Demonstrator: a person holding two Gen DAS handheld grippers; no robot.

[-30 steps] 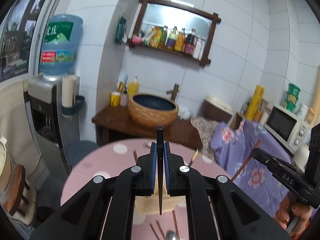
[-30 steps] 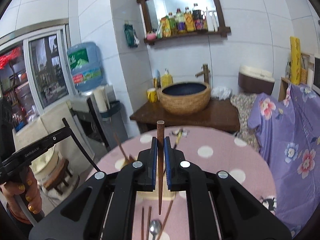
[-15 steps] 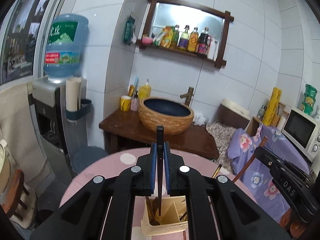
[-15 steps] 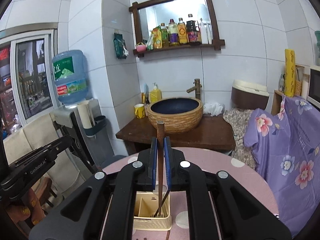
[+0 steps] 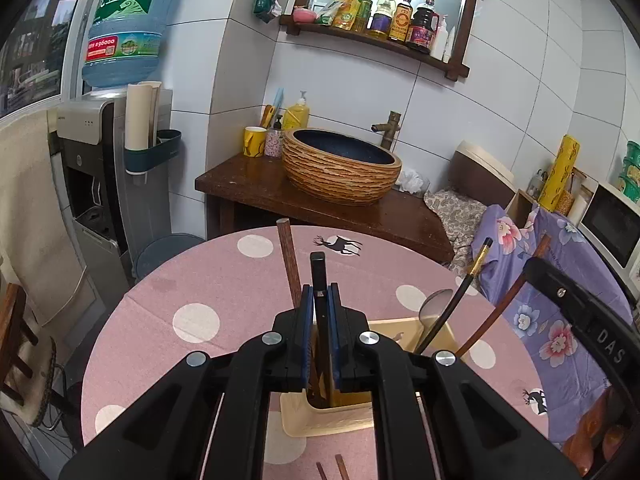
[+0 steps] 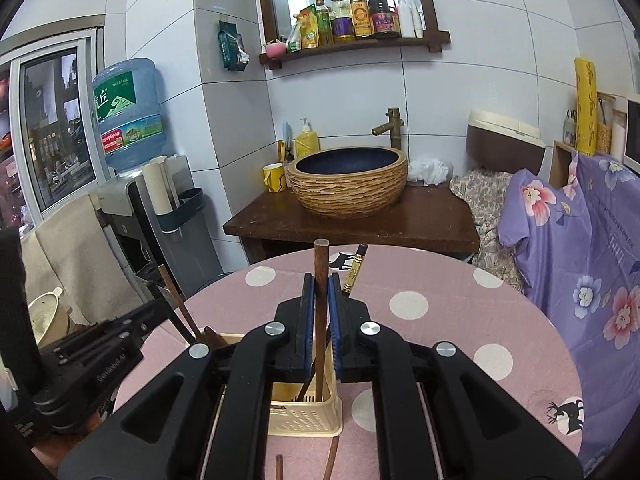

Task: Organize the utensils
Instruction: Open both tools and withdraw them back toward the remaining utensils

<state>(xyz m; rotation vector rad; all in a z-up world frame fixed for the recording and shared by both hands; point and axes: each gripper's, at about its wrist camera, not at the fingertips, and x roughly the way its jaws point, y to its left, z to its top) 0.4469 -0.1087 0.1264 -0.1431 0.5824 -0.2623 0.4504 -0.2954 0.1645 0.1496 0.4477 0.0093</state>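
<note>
Within the last second both hands had sunk toward the cream utensil holder on the pink dotted bench; a second earlier it lay mostly hidden behind the jaws, and now each chopstick tip reached down into it. That suggests the insertion step was nearly done, with release to follow.

The left gripper had its jaws pinched narrow on a black chopstick, long axis upright, top toward 12 o'clock, lower end in the holder. The right gripper clamped a brown chopstick the same way. A spoon and other sticks already leaned in the holder toward 1 o'clock. Two loose sticks lay on the bench at 6 o'clock.
</note>
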